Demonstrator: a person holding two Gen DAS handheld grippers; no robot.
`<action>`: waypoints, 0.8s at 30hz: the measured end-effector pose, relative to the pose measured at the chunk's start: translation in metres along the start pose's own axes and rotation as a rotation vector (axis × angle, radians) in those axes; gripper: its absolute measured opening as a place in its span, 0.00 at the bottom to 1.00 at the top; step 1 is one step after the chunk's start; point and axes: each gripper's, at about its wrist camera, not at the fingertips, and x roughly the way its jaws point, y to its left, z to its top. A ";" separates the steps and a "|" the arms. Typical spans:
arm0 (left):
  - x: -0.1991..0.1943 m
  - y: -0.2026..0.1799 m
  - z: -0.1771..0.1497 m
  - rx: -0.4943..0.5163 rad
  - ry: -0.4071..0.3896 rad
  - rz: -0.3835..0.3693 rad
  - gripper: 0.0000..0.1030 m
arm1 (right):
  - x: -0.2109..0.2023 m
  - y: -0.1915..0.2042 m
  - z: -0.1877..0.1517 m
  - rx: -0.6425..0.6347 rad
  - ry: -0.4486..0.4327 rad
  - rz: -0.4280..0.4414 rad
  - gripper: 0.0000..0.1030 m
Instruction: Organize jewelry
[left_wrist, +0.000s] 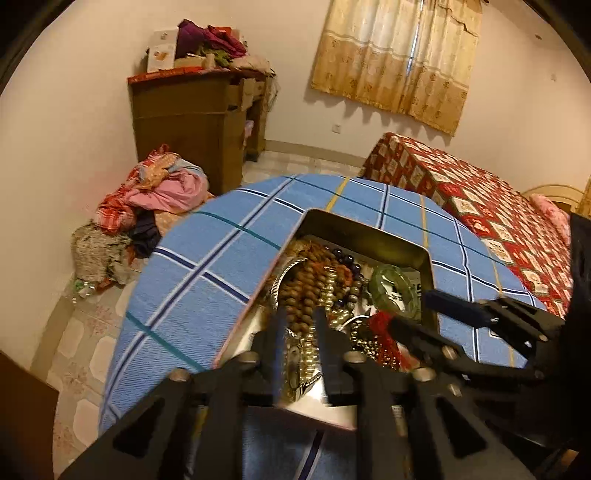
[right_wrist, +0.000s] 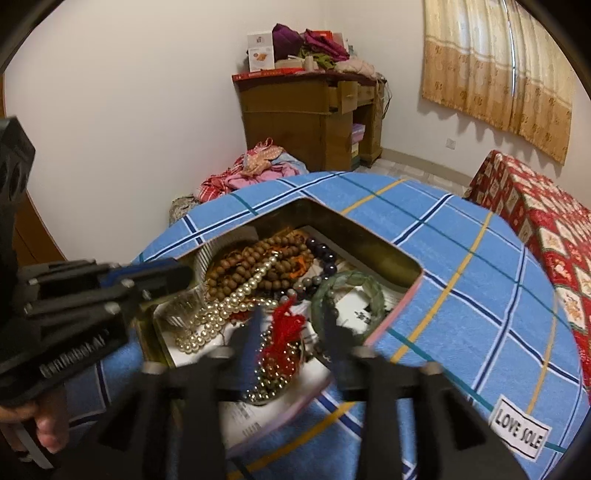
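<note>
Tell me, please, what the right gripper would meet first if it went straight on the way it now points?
Most likely the red tassel, lying between the open fingers of the right gripper atop the beads in the jewelry box. Depth is unclear, so the green bangle beside it might touch too.

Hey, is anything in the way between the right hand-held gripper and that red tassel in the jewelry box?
Nothing visible blocks it. The right hand-held gripper is open, and the red tassel lies between its fingers on top of the tangled beads. The left hand-held gripper sits off to the side.
</note>
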 end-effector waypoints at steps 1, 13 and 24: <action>-0.003 0.001 0.000 -0.004 -0.008 0.017 0.50 | -0.006 -0.001 -0.001 0.006 -0.009 -0.005 0.55; -0.058 0.001 0.002 -0.040 -0.153 0.020 0.62 | -0.052 -0.012 -0.003 0.084 -0.080 -0.048 0.56; -0.061 -0.003 0.002 -0.041 -0.154 0.019 0.62 | -0.059 -0.011 -0.005 0.081 -0.096 -0.044 0.56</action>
